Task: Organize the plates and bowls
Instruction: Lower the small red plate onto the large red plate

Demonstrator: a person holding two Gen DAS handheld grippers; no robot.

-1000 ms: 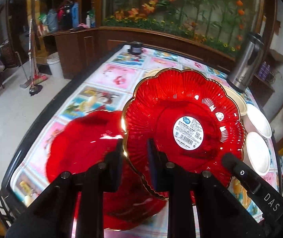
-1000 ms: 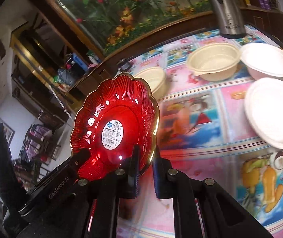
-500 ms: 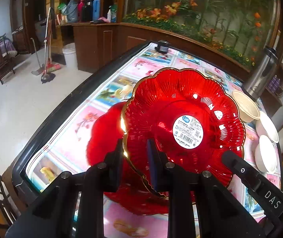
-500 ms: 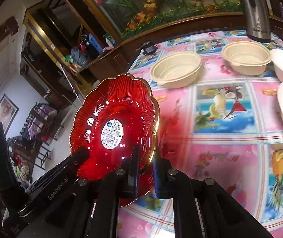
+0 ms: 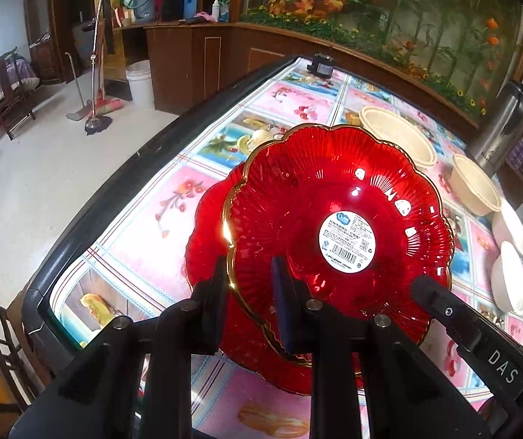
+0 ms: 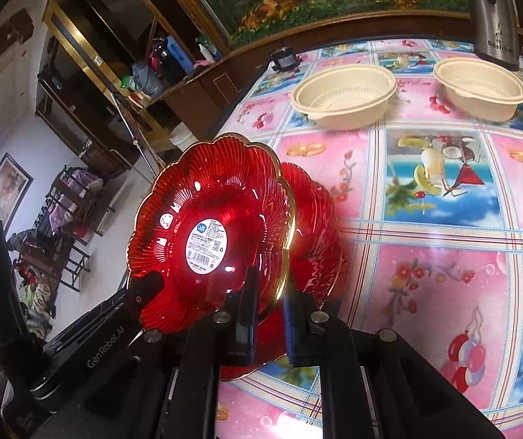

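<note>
Left-wrist view: the left gripper [image 5: 248, 305] and right gripper [image 6: 268, 314] both clamped the rim of one red plate [image 5: 338, 226] — held tilted just above a second red plate [image 6: 316, 226] on the table [image 6: 426, 274].

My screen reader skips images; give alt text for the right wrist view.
Both grippers, right and left, clamp a red plate, tilted above a second red plate on the floral tablecloth; two beige bowls sit beyond.

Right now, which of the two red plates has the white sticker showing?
The lifted red plate, clamped by both tools at its gold rim. The other red plate lies on the table beneath, no sticker visible.
</note>
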